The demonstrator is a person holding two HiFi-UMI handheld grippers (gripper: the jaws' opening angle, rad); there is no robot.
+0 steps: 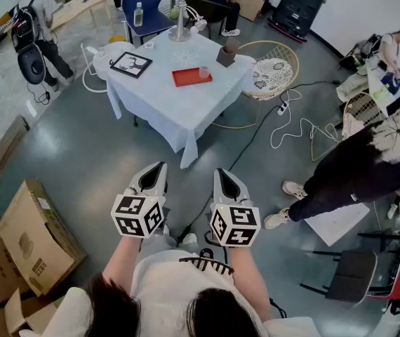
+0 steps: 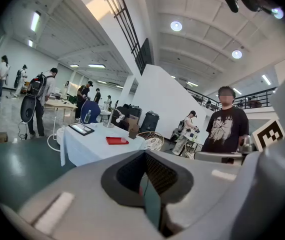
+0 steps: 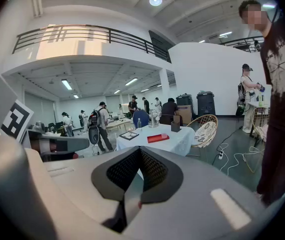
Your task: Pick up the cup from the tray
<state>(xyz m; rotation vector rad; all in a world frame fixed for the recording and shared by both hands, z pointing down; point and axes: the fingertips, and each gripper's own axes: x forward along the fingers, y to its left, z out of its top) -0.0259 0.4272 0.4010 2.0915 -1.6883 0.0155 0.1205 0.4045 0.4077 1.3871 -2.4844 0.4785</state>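
Note:
A small clear cup point(image 1: 203, 71) stands on the right end of a red tray point(image 1: 189, 77). The tray lies on a white-clothed table point(image 1: 179, 107) well ahead of me across the floor. My left gripper point(image 1: 159, 166) and right gripper point(image 1: 219, 173) are held side by side close to my body, both pointing at the table and far from it. Each is shut with nothing between its jaws. The left gripper view looks past the left gripper point(image 2: 145, 153) to the tray point(image 2: 116, 140). Beyond the right gripper point(image 3: 140, 149), the right gripper view shows the tray point(image 3: 157, 138) with the cup point(image 3: 165, 134).
Also on the table are a framed picture point(image 1: 131, 64), a brown box point(image 1: 226, 55) and a metal stand point(image 1: 180, 27). A wicker chair point(image 1: 270, 72) and floor cables point(image 1: 298, 128) sit to its right. A person in black point(image 1: 368, 167) stands at right. Cardboard boxes point(image 1: 28, 234) lie at left.

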